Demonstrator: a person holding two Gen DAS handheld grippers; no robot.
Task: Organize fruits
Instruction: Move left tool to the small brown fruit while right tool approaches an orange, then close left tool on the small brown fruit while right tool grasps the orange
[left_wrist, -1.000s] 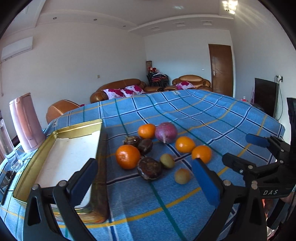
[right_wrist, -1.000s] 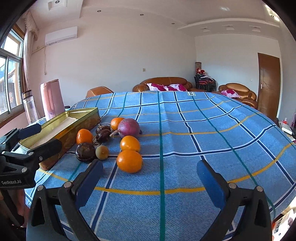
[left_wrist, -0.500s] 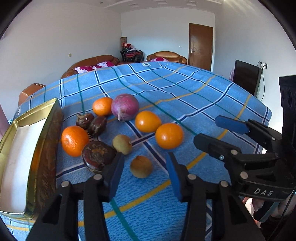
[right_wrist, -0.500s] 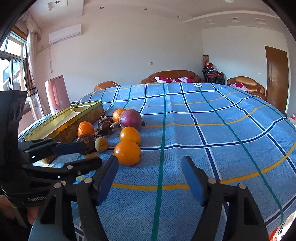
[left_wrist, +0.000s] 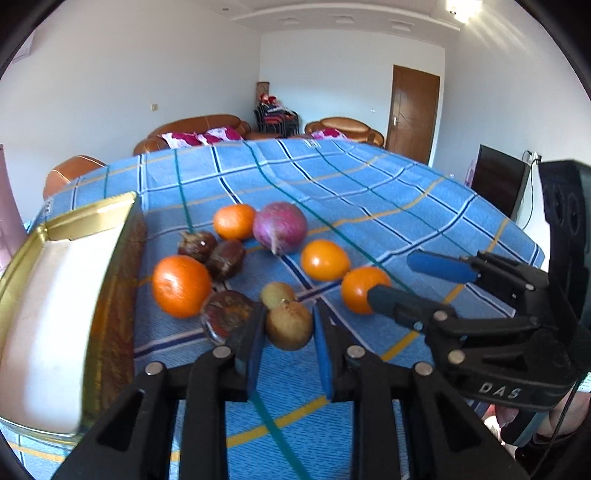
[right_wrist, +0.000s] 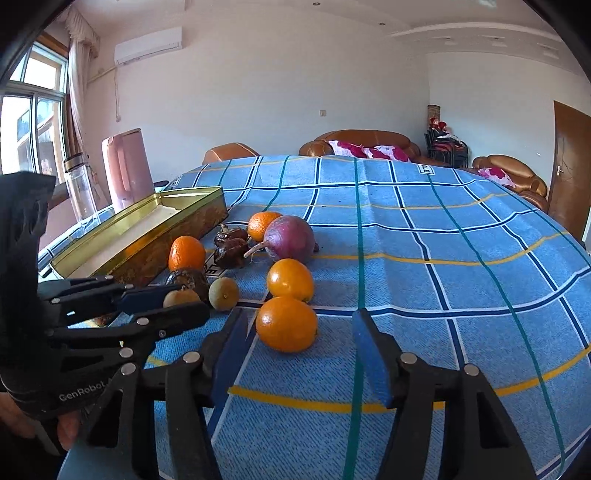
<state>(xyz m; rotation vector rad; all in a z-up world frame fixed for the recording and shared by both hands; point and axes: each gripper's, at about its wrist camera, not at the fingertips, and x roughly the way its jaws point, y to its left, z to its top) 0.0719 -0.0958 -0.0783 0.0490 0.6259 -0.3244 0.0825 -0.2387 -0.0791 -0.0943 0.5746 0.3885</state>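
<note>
Several fruits lie on the blue checked tablecloth (right_wrist: 424, 236): oranges, dark brown fruits (left_wrist: 225, 258), a purple round one (left_wrist: 280, 227) and small brown-green ones. My left gripper (left_wrist: 286, 325) is shut on the nearest small brown fruit (left_wrist: 289, 330), which rests on the cloth; the right wrist view shows that gripper (right_wrist: 184, 304) with the fruit (right_wrist: 181, 297) between its pads. My right gripper (right_wrist: 299, 323) is closing, its jaws on either side of the near orange (right_wrist: 286, 324), with a gap left on the right side. The left wrist view has this gripper (left_wrist: 389, 277) beside the orange (left_wrist: 360, 295).
A golden tin tray (left_wrist: 110, 206) with a white lining stands left of the fruit, also seen as the tray (right_wrist: 192, 192). A pink kettle (right_wrist: 125, 166) and a glass bottle (right_wrist: 79, 184) stand behind it. The cloth's far and right parts hold nothing.
Both grippers moved forward toward the fruit and narrowed their jaws. The left one went from wide open to shut on the small brown fruit; the right one came up around the near orange.
</note>
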